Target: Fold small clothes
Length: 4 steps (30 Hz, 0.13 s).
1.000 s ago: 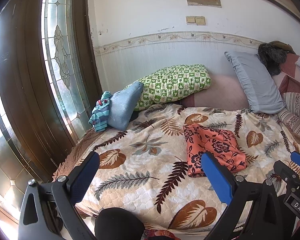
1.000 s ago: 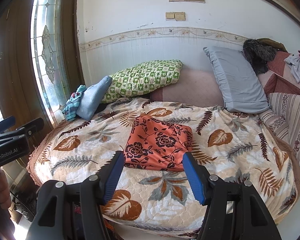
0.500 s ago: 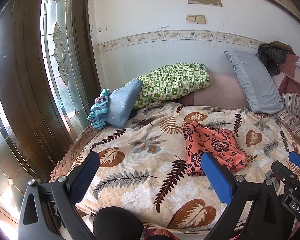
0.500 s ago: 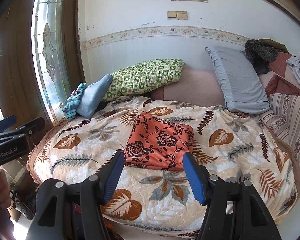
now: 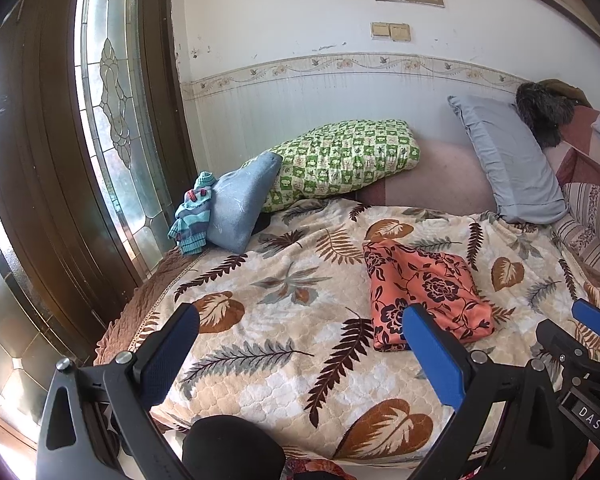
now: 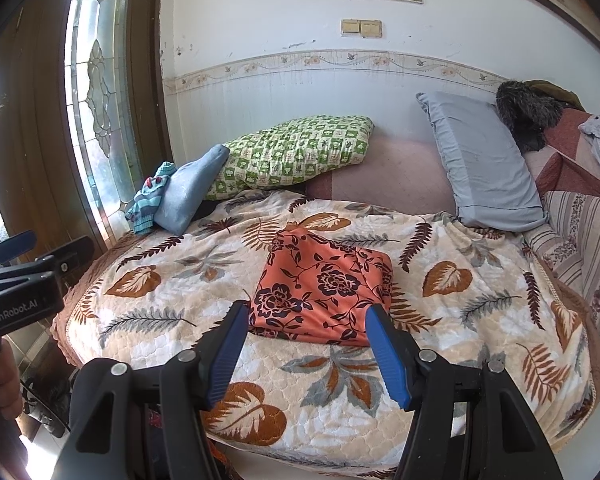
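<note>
Very little has shifted over the last second: both tools have only drifted a touch, and the view of the bed has barely moved. The orange cloth with dark floral print (image 6: 324, 286) lies where it was, already folded into a compact rectangle near the middle of the leaf-patterned quilted bedspread (image 6: 148, 336), untouched by either tool. The right tool (image 6: 305, 354) hangs just in front of the cloth's near edge with its blue fingers spread apart and nothing between them. The left tool (image 5: 300, 360) is off to the cloth's left, also wide apart and empty. I'd judge this garment done, the tools having pulled back clear of it. A striped teal knitted garment (image 5: 192, 216) sits bunched against the light blue pillow (image 5: 240, 204) by the window, perhaps next.
</note>
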### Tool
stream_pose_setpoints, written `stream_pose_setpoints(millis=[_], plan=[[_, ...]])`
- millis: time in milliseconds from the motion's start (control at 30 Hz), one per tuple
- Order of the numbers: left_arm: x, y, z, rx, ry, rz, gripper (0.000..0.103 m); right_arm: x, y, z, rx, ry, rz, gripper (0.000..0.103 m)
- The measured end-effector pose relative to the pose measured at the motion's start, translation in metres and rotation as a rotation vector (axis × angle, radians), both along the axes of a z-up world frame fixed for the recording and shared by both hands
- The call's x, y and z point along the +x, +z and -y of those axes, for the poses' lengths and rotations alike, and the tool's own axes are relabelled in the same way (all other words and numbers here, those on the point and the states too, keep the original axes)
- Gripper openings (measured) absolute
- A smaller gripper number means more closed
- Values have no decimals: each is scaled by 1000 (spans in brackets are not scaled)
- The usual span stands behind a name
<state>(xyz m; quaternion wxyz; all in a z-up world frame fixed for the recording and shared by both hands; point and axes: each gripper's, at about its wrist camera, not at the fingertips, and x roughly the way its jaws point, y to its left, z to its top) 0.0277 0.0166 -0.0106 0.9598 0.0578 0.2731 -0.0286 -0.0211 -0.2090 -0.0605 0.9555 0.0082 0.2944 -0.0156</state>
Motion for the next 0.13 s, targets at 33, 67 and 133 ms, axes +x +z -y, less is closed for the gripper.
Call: stream_pose_setpoints(millis=[33, 67, 133], plan=[[2, -1, 1, -4, -5, -1, 101, 2, -1, 1, 1, 1, -4, 65], [5, -2, 1, -7, -8, -2, 101, 4, -3, 2, 3, 0, -6, 65], [13, -5, 3, -13, -15, -17, 101, 11, -6, 5, 6, -4, -13, 65]])
